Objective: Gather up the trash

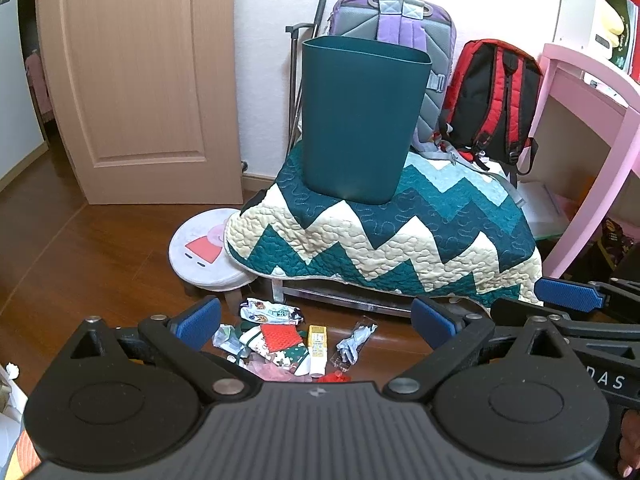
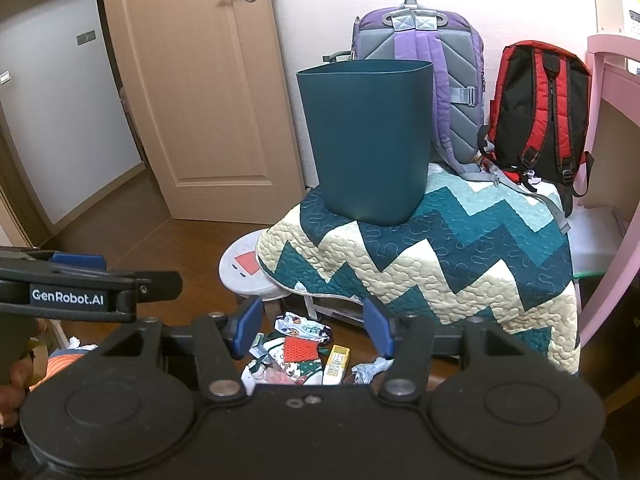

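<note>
The trash (image 1: 296, 344) is gathered in a small pile on the wooden floor (image 1: 92, 248), just in front of the quilt-covered seat (image 1: 400, 240) and beside the round stool (image 1: 204, 252). In the pile a printed snack wrapper (image 1: 270, 310), a red mesh piece (image 1: 280, 338), a small yellow box (image 1: 318, 338) and a crumpled clear wrapper (image 1: 354, 342) can be told apart; the rest is too mixed to name. The dark green bin (image 1: 360, 120) stands upright on the quilt, in front of the purple backpack (image 1: 400, 24), and its inside is not shown.

The left gripper (image 1: 316, 322) is held above the pile with its jaws spread wide and nothing between them. The right gripper (image 2: 314, 330) is spread as well and empty, pointed at the same pile.

The step in hand is judged to be the first pick. It is best done one piece at a time: a piece on the edge of the pile (the yellow box looks the stiffest) should be taken first, with the fingers lowered on both sides of it before they are pressed together. Thin wrappers may slip, so they should be pinched at a crumpled fold. The bin stands on soft quilt and could be tipped, so it should not be pushed when the piece is dropped in.
</note>
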Demonstrator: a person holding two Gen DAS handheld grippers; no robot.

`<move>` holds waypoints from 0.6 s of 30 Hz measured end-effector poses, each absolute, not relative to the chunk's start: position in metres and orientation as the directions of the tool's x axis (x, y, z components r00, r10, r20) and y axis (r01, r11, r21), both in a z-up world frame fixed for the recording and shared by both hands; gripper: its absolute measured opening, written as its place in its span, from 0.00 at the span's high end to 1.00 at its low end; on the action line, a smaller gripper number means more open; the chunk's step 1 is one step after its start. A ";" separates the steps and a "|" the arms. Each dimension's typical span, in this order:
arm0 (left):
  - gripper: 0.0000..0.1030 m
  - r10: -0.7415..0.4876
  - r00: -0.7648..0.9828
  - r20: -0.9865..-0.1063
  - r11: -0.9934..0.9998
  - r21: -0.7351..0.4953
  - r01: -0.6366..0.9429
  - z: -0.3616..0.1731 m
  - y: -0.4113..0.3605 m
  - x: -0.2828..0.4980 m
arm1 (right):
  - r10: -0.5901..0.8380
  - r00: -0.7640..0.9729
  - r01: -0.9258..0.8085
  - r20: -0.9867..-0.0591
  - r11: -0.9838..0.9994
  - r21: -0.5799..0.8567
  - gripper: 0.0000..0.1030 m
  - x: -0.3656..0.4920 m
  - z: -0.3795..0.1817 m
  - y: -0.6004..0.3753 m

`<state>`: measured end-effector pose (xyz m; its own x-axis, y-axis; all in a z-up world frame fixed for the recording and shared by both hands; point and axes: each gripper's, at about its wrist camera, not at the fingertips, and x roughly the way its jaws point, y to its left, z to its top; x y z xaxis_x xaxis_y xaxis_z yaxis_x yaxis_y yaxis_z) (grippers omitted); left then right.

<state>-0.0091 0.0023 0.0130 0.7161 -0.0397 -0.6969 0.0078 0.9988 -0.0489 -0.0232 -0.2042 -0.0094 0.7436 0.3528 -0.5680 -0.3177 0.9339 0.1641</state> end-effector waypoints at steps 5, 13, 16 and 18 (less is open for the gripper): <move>0.01 -0.042 0.715 -0.698 0.999 -0.051 0.009 0.013 0.003 -0.009 | 0.352 0.745 -0.318 -0.567 0.934 0.162 0.45 -0.023 -0.008 -0.204; 0.01 -0.051 0.709 -0.703 0.998 -0.054 0.018 0.010 0.000 -0.009 | 0.351 0.743 -0.315 -0.570 0.935 0.165 0.46 -0.023 -0.009 -0.203; 0.01 -0.057 0.709 -0.703 0.998 -0.054 0.027 0.008 -0.001 -0.009 | 0.351 0.742 -0.314 -0.572 0.935 0.167 0.46 -0.022 -0.009 -0.203; 0.01 -0.059 0.707 -0.704 0.998 -0.052 0.032 0.007 -0.002 -0.010 | 0.353 0.740 -0.316 -0.572 0.934 0.168 0.46 -0.021 -0.009 -0.203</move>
